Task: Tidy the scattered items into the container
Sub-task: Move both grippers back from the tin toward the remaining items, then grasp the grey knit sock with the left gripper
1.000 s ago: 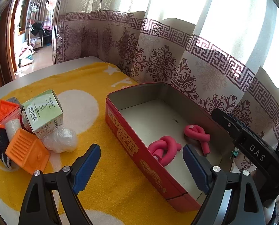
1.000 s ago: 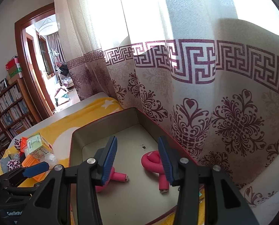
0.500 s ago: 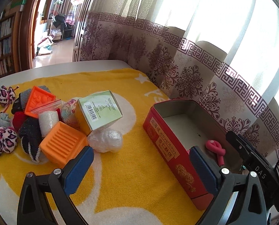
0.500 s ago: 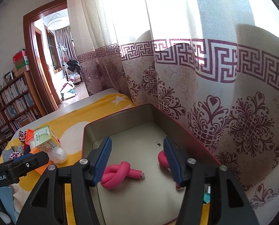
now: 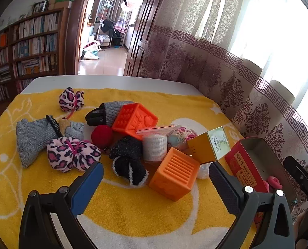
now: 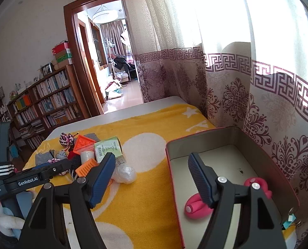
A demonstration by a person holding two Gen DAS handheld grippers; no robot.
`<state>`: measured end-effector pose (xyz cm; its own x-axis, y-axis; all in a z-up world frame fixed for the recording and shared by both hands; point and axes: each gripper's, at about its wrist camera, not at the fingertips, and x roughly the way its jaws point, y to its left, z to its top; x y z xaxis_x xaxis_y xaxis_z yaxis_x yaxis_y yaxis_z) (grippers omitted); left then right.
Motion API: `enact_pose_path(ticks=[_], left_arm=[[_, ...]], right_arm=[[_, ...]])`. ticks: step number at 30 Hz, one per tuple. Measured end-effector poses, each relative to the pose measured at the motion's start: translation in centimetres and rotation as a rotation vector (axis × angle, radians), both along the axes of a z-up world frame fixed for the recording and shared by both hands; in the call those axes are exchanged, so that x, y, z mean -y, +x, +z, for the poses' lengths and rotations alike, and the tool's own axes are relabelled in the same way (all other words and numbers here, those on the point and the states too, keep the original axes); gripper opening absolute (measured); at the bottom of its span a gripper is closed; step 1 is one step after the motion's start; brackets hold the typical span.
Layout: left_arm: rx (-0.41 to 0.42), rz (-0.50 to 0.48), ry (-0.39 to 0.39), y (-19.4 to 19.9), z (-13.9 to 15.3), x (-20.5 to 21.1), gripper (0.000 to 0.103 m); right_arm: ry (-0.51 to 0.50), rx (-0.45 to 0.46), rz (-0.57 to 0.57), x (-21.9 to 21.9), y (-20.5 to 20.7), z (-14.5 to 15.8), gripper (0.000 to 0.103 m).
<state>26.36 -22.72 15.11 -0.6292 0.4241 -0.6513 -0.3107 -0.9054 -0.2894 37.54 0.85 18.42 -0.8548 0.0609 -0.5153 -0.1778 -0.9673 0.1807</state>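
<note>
The left gripper [image 5: 154, 183] stands wide and empty above the yellow blanket [image 5: 133, 213], facing the pile of scattered items with the orange ribbed block [image 5: 173, 174] nearest. The right gripper [image 6: 152, 170] has just been opening its jaws, with nothing between them. The red tin box [image 6: 232, 131] lies at the blanket's curtain-side edge, with pink foam curlers [image 6: 195, 206] inside.

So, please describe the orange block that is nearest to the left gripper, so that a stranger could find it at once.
On the yellow blanket lies a heap of things, left of the red tin. At the heap's near edge, by a black sock, sits the orange block. Its top has straight parallel ridges, while the other orange block further back shows raised figures.
</note>
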Motion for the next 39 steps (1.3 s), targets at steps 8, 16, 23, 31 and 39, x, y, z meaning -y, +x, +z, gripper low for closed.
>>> enact_pose_path(ticks=[8, 16, 23, 31, 39], left_arm=[[0.010, 0.128, 0.014, -1.6, 0.1, 5.8, 0.103], [0.030, 0.266, -0.024, -3.1, -0.5, 12.2, 0.103], [0.062, 0.329, -0.034, -5.2, -1.2, 15.4, 0.103], [0.145, 0.359, -0.001, -8.3, -2.8, 16.7, 0.103], [0.202, 0.390, 0.042, -10.6, -4.3, 16.9, 0.103]], right_arm=[[-0.007, 0.044, 0.087, 3.0, -3.5, -0.6, 0.078], [-0.013, 0.074, 0.116, 4.5, -5.8, -1.2, 0.078], [-0.010, 0.093, 0.123, 5.0, -7.1, -1.8, 0.078], [-0.027, 0.083, 0.117, 5.1, -7.9, -1.8, 0.079], [-0.053, 0.091, 0.109, 4.9, -8.6, -2.9, 0.079]])
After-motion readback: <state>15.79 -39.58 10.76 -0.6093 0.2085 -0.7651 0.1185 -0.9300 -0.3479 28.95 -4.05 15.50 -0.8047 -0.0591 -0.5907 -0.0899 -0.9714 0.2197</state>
